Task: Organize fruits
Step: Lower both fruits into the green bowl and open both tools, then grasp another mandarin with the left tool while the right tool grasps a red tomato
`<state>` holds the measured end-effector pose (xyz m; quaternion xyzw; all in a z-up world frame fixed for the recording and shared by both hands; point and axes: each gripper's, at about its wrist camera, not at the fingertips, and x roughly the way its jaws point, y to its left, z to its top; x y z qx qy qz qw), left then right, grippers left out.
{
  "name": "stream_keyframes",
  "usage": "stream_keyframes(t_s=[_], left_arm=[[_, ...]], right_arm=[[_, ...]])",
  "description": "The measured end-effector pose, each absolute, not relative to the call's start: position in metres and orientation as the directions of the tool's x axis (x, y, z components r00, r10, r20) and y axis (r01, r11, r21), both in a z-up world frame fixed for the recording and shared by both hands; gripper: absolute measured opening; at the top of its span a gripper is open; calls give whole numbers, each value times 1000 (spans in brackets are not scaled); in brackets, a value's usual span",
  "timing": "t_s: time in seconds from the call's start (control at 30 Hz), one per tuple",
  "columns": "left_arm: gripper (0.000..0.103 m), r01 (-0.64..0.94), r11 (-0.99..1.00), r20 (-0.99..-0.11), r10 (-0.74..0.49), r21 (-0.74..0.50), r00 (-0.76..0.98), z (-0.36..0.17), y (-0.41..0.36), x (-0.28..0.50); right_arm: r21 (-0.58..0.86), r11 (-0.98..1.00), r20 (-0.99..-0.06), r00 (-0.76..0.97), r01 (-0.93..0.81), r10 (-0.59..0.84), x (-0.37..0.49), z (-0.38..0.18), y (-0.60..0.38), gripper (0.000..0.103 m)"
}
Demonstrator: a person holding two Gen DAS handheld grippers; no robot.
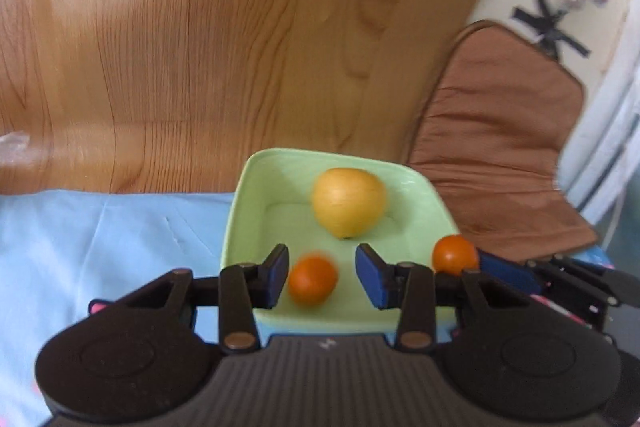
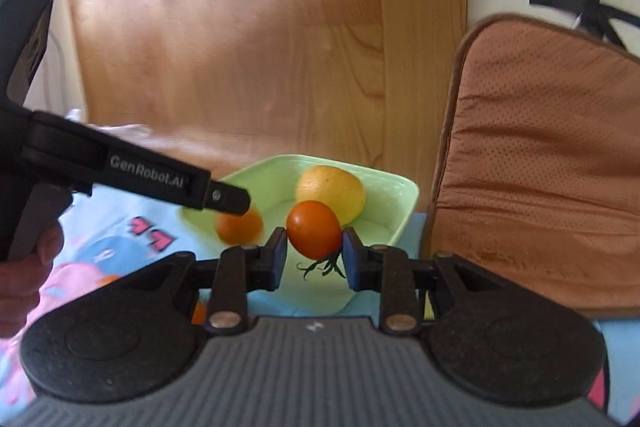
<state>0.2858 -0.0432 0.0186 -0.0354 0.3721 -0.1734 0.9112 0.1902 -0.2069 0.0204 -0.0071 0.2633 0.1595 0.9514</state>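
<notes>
A light green square bowl (image 1: pixel 240 211) (image 2: pixel 404 211) stands on a blue cloth and holds a yellow lemon (image 1: pixel 348 207) (image 2: pixel 332 193). My left gripper (image 1: pixel 322 277) is open over the bowl's near side; a blurred small orange fruit (image 1: pixel 312 285) (image 2: pixel 239 226) lies between its fingers, apart from the right pad. My right gripper (image 2: pixel 314 253) is shut on an orange-red tomato (image 2: pixel 315 235) (image 1: pixel 455 254) with a green stem, held above the bowl's near edge.
A wooden headboard (image 1: pixel 200 47) rises behind the bowl. A brown padded chair seat (image 1: pixel 500 147) (image 2: pixel 540 167) sits to the right. The blue patterned cloth (image 1: pixel 100 247) spreads to the left. A black tripod (image 2: pixel 580 7) stands far right.
</notes>
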Motion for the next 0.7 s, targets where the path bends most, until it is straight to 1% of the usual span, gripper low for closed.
stream_keyframes(t_s=[0.03,0.07,0.1,0.23,0.27,0.3,0.43,0.5,0.53,0.6,0.7], left_arm=[[37,285,942,-671,-329,-180,664,14,-45,290],[40,279,946,-675,-316,-167,666,11,-47,294],[41,276,948,-680,-309,-160,665,8,-48,297],[48,267,948,-684,-312,-175,659,2,-45,299],[52,266,948,-680,-311,-173,665,3,-44,297],[53,266,948,-675,-312,-175,669,5,-41,295],[54,263,938,-649,-345,-224,678,19,-20,276],[58,269,930,-622,-367,-249,692,28,-6,256],[61,266,930,-610,-366,-252,703,31,2,244],[62,262,927,-594,-374,-270,712,32,20,219],[62,223,934,-604,-351,-279,715,24,47,186]], right_arm=[[75,951,-511,807,-300,295,198,17,-208,32],[76,952,-519,803,-296,291,204,13,-208,33],[73,954,-527,801,-292,286,209,10,-208,33],[52,951,-528,800,-304,285,214,6,-205,35],[49,951,-523,803,-306,285,213,7,-205,45],[46,951,-515,809,-305,285,210,8,-205,55],[42,952,-485,827,-302,284,198,17,-211,56],[62,953,-473,832,-297,290,185,22,-218,56],[76,952,-473,830,-296,296,177,24,-221,56],[101,949,-478,822,-298,309,157,25,-227,55],[138,939,-493,800,-314,340,122,21,-230,55]])
